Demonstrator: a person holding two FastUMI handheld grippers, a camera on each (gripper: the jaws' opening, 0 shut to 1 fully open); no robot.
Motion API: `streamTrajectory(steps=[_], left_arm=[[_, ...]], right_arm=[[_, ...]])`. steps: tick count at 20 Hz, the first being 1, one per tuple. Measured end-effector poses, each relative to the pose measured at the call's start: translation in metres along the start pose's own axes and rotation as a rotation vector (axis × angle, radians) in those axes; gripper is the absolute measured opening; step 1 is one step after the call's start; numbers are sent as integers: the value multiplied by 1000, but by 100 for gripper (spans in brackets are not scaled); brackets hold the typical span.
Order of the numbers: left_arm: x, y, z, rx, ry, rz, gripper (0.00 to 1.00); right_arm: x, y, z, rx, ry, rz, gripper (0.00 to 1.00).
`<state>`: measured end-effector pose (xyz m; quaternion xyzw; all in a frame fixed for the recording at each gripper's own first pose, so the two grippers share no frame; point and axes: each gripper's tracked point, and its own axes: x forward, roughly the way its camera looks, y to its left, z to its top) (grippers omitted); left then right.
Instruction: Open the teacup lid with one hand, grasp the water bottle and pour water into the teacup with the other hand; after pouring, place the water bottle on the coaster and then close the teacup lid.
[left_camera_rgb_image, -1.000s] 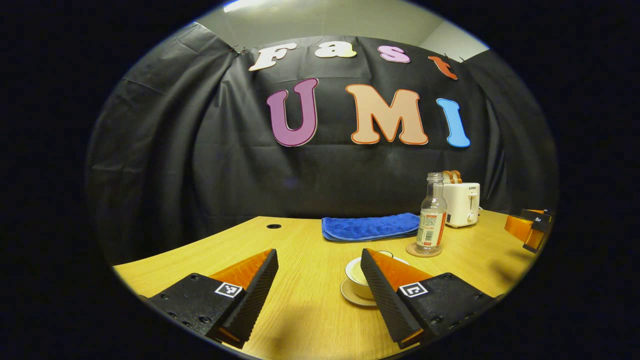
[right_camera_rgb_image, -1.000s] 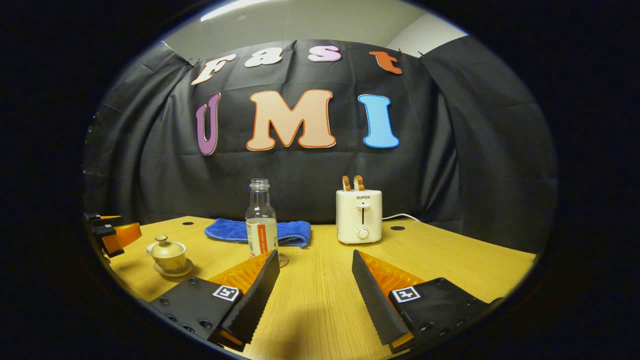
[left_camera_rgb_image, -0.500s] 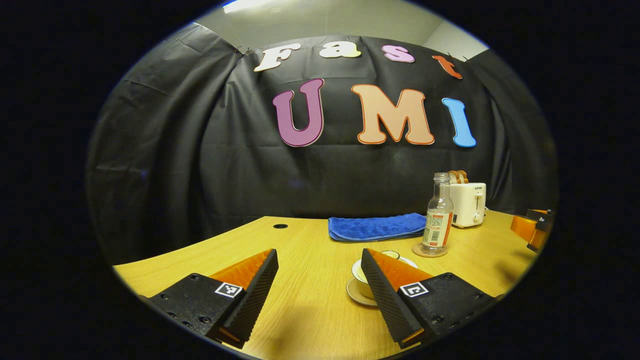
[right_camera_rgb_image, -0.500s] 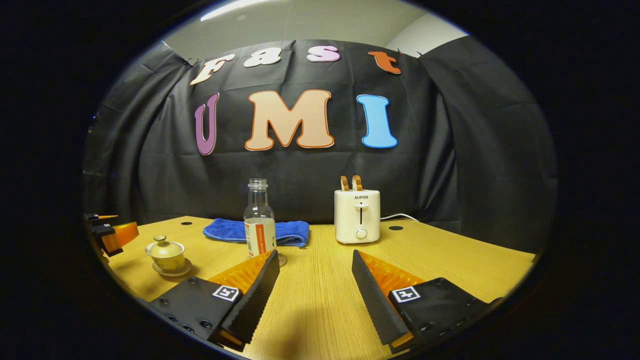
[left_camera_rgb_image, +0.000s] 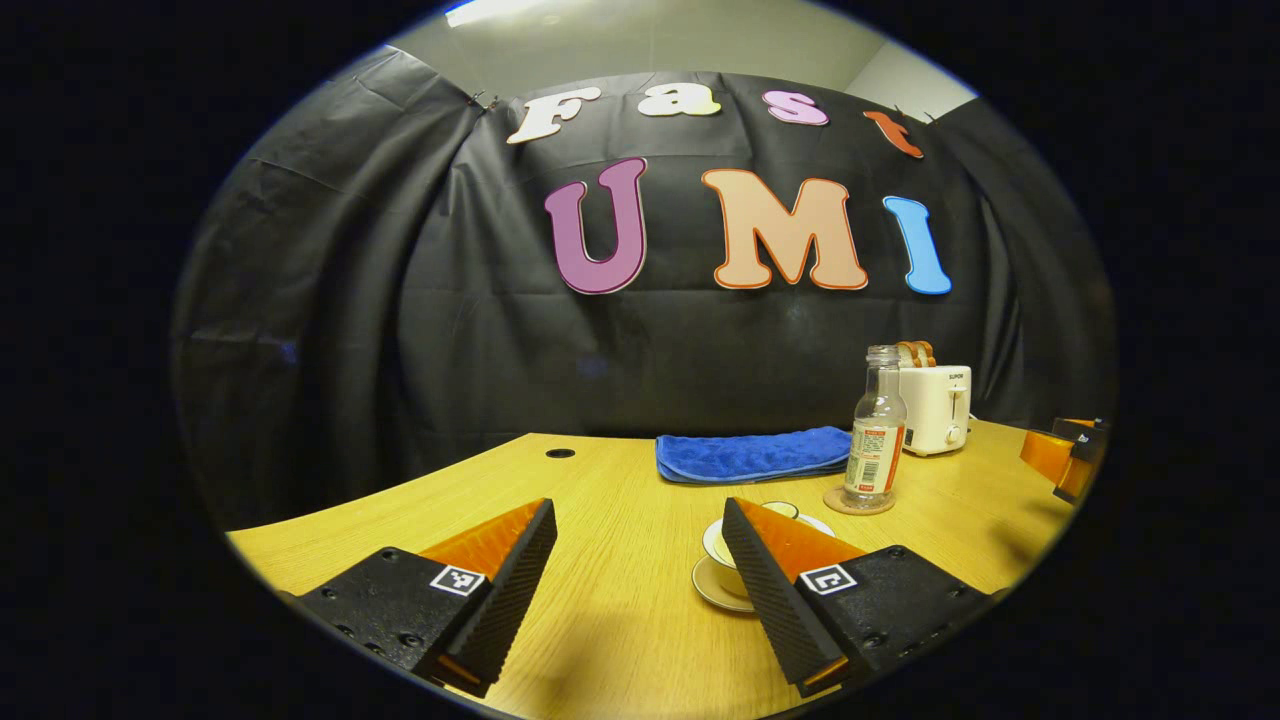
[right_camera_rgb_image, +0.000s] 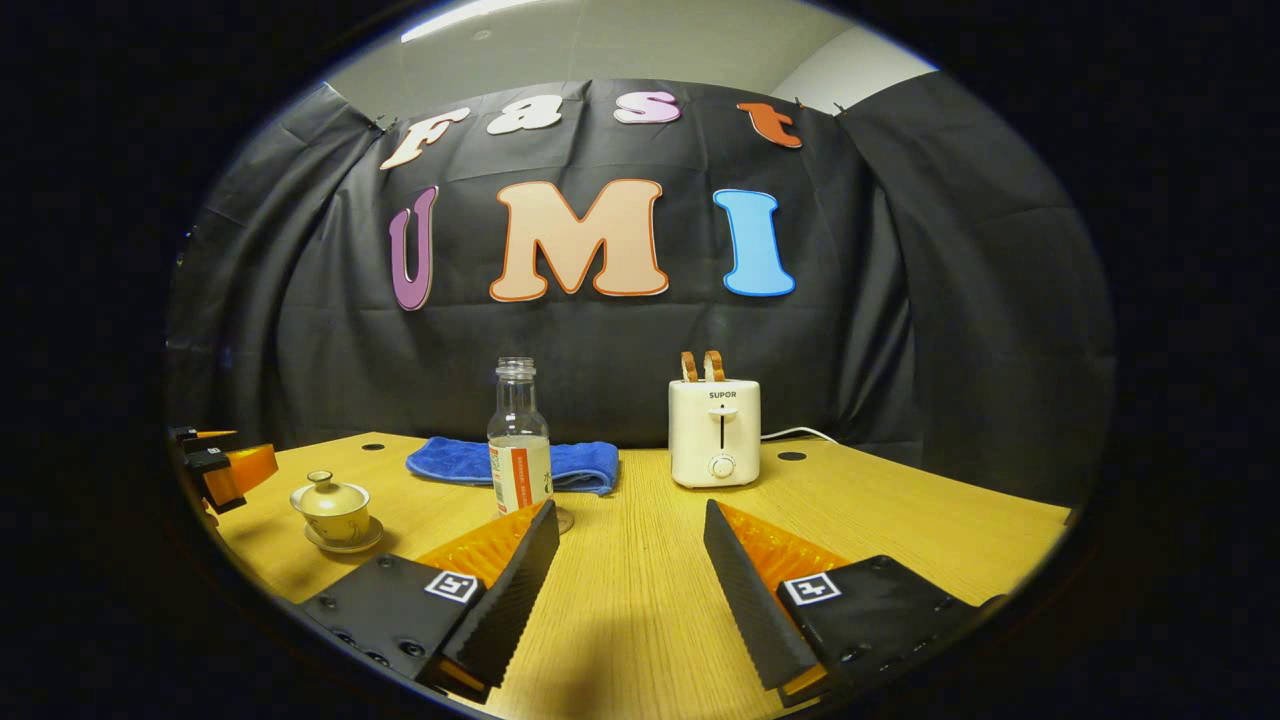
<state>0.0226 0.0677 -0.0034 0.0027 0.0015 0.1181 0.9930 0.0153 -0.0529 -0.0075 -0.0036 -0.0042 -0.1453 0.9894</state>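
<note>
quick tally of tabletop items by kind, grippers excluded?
Teacup with lid: 1
Saucer: 1
Water bottle: 1
Coaster: 1
Blue towel: 1
Toaster: 1
Toast slices: 2
Total: 8

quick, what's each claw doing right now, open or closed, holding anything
Left claw: open, holding nothing, teacup just beyond its fingers.
Right claw: open, holding nothing, water bottle ahead on the table.
</note>
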Motion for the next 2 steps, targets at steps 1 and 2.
streamTrajectory(steps=[1, 2], left_arm=[[0, 0, 0, -1, 1, 0, 98], [1, 0, -1, -2, 2, 0, 98]], right_arm=[[1, 0, 0, 0, 0, 0, 94], [1, 0, 0, 0, 0, 0, 94]])
